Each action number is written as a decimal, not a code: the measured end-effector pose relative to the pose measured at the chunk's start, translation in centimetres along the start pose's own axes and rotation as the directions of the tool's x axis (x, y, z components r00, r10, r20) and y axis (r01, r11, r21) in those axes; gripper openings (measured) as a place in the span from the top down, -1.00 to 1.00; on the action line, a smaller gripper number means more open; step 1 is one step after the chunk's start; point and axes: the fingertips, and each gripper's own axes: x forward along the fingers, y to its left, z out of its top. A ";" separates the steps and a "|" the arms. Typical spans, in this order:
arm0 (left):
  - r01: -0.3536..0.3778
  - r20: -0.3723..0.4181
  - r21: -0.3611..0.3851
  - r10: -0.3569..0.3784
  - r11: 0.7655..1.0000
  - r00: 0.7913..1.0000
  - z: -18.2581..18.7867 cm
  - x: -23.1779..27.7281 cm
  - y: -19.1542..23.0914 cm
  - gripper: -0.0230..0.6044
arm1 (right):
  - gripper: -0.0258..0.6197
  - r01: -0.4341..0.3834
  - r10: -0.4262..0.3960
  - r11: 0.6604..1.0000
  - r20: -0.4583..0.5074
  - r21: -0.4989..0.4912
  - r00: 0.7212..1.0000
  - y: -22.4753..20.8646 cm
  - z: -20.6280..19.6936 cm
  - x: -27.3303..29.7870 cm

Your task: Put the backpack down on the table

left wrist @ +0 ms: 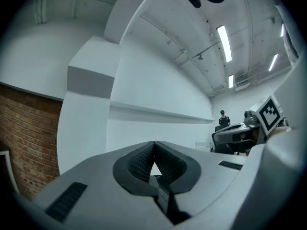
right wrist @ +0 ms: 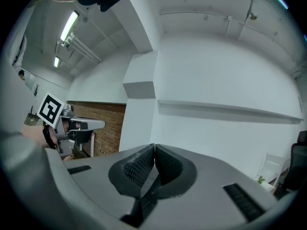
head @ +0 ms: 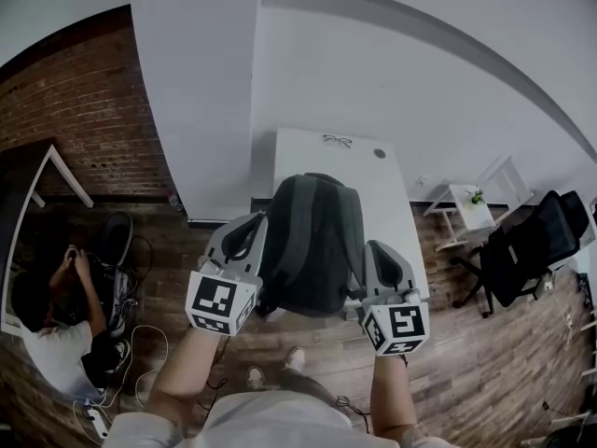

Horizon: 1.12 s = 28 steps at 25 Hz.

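Left gripper and right gripper held level, side by side, jaws clamped together

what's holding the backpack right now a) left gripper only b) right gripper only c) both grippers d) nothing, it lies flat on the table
c: the backpack hangs between the left gripper and the right gripper, and each gripper view shows its jaws shut on a strap.
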 end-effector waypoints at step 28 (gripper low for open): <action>-0.037 0.015 -0.035 0.038 0.999 0.999 3.1 -12.1 -1.7 0.87 | 0.80 0.080 -0.077 0.997 0.099 -0.023 0.992 -0.3 4.4 -11.4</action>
